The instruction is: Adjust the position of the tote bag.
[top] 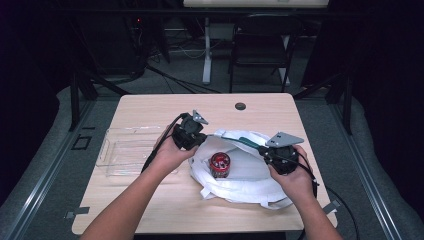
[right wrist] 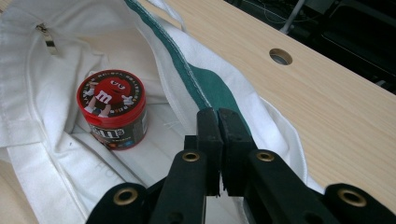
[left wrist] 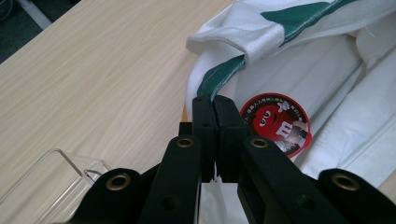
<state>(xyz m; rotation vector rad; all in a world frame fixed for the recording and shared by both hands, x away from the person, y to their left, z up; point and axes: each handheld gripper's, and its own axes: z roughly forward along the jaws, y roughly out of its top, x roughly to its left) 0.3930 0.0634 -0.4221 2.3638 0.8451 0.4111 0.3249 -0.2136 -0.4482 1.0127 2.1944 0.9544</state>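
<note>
- My left gripper point(top: 194, 131) is clamped on the rim of the bag point(top: 250, 172) at its left side; in the left gripper view the jaws meet on the white edge just below the green stripe point(left wrist: 219, 79).
- My right gripper point(top: 272, 150) pinches the same rim on the opposite side, jaws pressed together on the cloth where the green stripe runs.
- Between the two grips the mouth of the bag is held apart, and the bag lies on the table point(top: 150, 107) toward its near right part.
- Inside the bag, on the white lining, stands a can point(top: 219, 165) with a red lid, upright, roughly midway between my grippers and touching neither.
- In the right gripper view a small metal zip pull point(right wrist: 48, 38) lies on the lining beyond the can.
- Left of the bag, just beside my left hand, sits a clear tray point(top: 122, 150) near the table's left edge.
- The table is pale wood grain, with a round cable hole point(top: 240, 106) near its far edge, right of centre.
- Beyond the far edge the room is dim: a dark folding chair point(top: 262, 47) stands on grey floor, beside a white post point(top: 206, 50), with cables trailing across the floor.
- Dark curtains close in both sides.
</note>
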